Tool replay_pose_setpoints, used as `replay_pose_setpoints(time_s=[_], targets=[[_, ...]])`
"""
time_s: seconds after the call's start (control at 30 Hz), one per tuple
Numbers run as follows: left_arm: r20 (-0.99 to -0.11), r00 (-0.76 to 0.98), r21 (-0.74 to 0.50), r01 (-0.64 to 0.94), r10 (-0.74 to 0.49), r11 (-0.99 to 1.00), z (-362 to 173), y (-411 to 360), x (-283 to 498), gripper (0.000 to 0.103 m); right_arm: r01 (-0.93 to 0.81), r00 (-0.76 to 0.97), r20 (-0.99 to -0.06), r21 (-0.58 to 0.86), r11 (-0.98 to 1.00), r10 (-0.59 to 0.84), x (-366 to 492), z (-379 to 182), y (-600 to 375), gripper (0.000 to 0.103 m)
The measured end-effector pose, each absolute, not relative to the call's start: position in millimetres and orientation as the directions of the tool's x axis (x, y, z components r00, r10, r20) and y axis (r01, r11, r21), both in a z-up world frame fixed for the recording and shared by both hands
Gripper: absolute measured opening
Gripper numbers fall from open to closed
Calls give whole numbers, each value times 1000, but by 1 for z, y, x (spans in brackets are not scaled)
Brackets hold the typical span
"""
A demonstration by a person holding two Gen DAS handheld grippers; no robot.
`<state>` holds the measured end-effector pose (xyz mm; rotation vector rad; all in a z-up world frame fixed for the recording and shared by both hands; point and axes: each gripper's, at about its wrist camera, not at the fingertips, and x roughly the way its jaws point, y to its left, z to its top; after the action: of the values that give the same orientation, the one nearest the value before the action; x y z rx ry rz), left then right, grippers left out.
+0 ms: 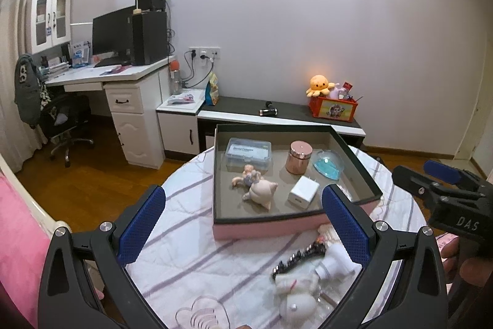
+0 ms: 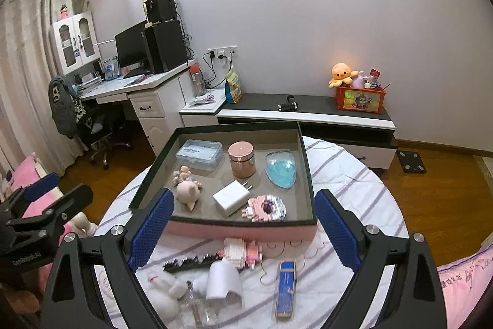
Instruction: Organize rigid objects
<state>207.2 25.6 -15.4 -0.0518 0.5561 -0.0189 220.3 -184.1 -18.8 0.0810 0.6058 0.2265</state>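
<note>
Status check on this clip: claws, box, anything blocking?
Both claws, left claw and right claw, open and empty. Box holds six items; several remain on table. Nothing blocking.

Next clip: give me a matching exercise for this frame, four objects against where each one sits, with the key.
Objects:
1. rose-gold jar
2. white charger
3. blue flat case
4. orange octopus plush

Places:
A. on the striped tablecloth, outside the tray
B. at the orange toy box on the low cabinet
C. far row of the tray, between clear box and blue heart-shaped dish
D. near row of the tray, between the pig figurine and the pink block figure

Pairs: 1-C, 2-D, 3-A, 4-B
</note>
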Motion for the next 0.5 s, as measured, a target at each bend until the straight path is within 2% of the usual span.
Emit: replay_pose_setpoints(time_s=[0.5], targets=[[-558, 830, -57, -33, -5, 998, -35, 31, 152, 103, -140, 800, -558, 184, 973, 221, 151, -33, -203, 94]])
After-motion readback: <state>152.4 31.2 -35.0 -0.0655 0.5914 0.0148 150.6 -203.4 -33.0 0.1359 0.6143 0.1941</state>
